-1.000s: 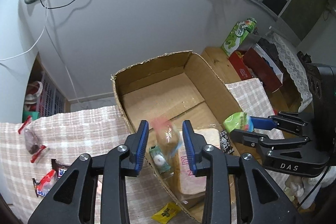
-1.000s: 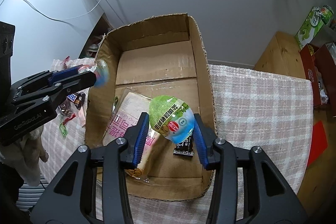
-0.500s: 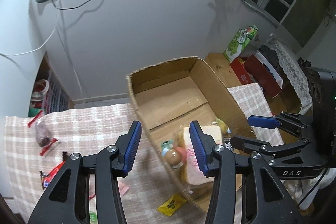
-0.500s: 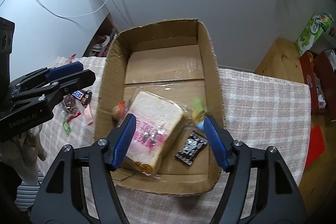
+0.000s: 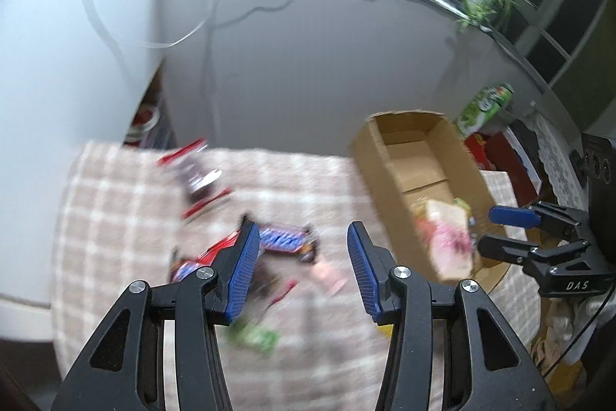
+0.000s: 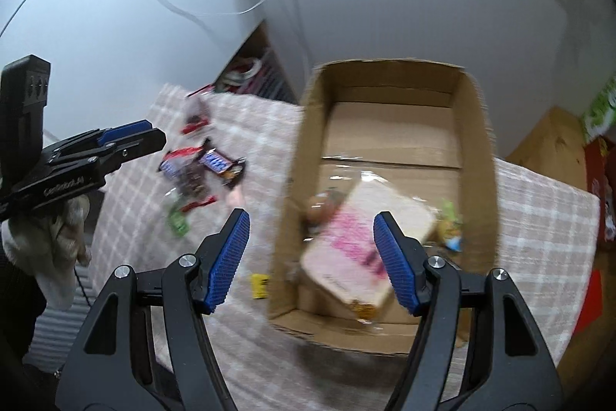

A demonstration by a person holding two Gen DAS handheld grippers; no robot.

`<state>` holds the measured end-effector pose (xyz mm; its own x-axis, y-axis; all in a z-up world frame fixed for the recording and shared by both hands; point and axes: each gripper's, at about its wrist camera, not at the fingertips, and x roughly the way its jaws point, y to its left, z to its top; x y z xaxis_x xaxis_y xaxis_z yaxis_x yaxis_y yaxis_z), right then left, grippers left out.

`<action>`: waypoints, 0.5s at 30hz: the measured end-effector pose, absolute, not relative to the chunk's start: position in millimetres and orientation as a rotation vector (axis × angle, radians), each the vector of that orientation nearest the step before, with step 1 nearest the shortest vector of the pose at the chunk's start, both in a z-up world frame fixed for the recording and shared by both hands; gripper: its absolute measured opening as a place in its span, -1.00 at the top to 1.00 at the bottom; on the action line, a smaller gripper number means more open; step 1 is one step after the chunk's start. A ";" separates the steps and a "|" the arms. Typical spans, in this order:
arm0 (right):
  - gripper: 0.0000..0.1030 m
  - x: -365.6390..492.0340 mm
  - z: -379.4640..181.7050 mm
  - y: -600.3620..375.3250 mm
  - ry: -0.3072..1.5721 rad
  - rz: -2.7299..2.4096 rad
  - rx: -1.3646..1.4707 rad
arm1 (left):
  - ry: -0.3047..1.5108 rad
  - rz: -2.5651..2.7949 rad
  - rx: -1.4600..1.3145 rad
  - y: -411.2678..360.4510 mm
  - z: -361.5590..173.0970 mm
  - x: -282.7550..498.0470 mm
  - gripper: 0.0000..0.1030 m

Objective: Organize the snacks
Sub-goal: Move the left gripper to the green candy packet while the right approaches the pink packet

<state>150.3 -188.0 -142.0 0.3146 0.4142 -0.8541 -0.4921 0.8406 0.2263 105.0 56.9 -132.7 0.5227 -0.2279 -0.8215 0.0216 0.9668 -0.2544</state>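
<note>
Now both tools gape empty: left tool (image 5: 299,266) above candy bars (image 5: 283,240) on the desk (image 5: 115,218), the box (image 6: 477,141) at three o'clock; right tool (image 6: 312,259) over it.

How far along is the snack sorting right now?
Partly done. The cardboard box already holds the wrapped bread and a few small snacks. Both the left gripper and right gripper are open and empty. Candy bars and other wrappers remain on the checked cloth.
</note>
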 end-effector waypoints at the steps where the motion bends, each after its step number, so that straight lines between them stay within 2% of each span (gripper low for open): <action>1: -0.35 148.4 -142.9 -181.0 1.101 0.613 -0.094 | 1.018 -0.138 -0.231 63.8 -135.6 99.4 0.10; 7: -0.35 140.6 -152.0 -141.8 1.118 0.699 -0.169 | 1.090 -0.077 -0.280 98.0 -162.9 68.1 0.13; 15: -0.35 141.9 -178.1 -96.7 1.190 0.754 -0.261 | 1.187 -0.077 -0.406 90.8 -200.5 40.1 0.17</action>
<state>141.9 -96.7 -178.1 0.1661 0.3912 -0.9052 -0.6517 0.7325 0.1970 40.1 90.8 -200.5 0.3810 -0.2696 -0.8844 -0.1525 0.9251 -0.3477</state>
